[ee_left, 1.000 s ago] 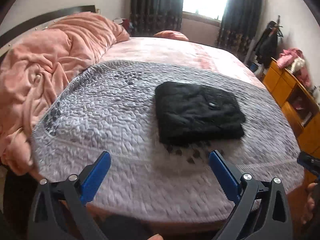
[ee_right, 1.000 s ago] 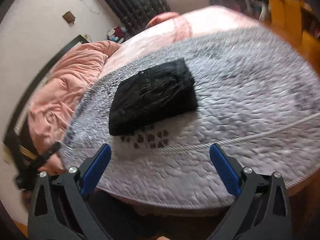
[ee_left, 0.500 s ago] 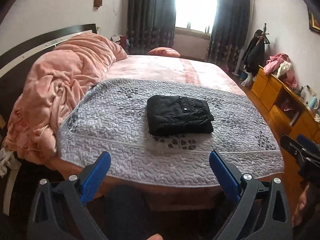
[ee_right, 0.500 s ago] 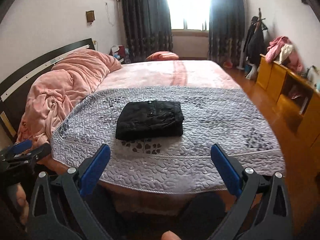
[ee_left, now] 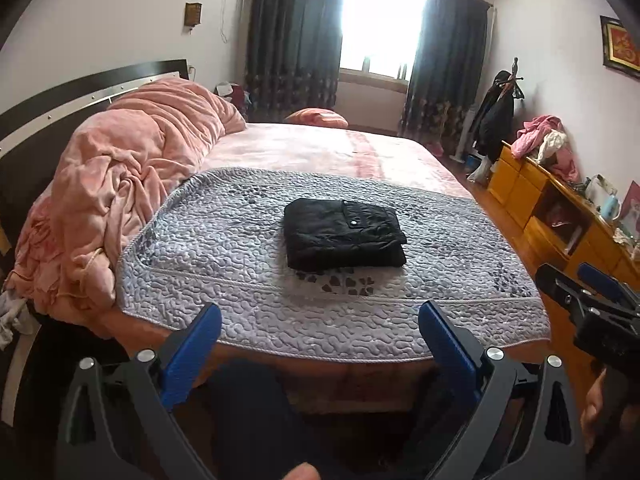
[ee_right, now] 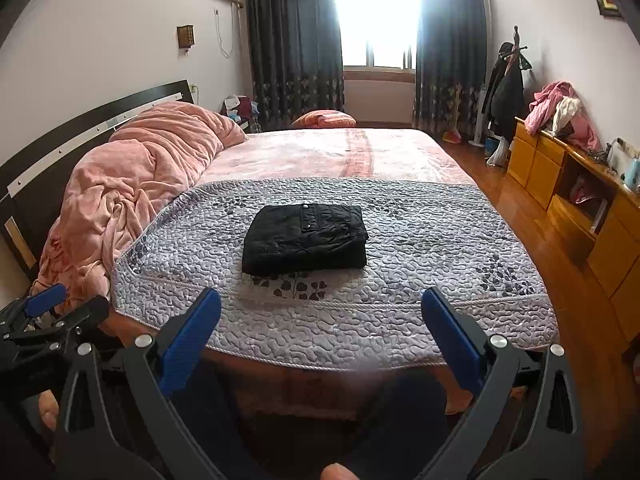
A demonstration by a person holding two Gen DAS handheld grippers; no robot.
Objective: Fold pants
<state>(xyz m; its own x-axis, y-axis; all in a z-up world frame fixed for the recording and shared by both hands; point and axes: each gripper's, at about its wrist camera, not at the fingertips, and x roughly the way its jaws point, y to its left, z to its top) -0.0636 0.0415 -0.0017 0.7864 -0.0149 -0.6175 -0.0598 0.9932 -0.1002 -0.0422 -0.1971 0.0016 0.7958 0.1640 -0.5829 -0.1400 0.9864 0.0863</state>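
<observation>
The folded black pants [ee_left: 344,234] lie on the grey quilted blanket [ee_left: 224,248], well ahead of the left gripper [ee_left: 320,334] and the right gripper [ee_right: 322,320]; both are wide open and hold nothing.

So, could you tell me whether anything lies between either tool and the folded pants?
Nothing visible does. Between the open left tool, the open right tool and the black pants lies only bare grey quilt.

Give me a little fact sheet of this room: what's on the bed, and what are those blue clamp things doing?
pants: black pants, folded into a compact rectangle, lying flat
resting on: grey quilted cover across the bed's near end
beside it: heaped pink blanket, on the left
left gripper: open, holding nothing, short of the bed
right gripper: open, holding nothing, short of the bed
fold: looks finished
</observation>
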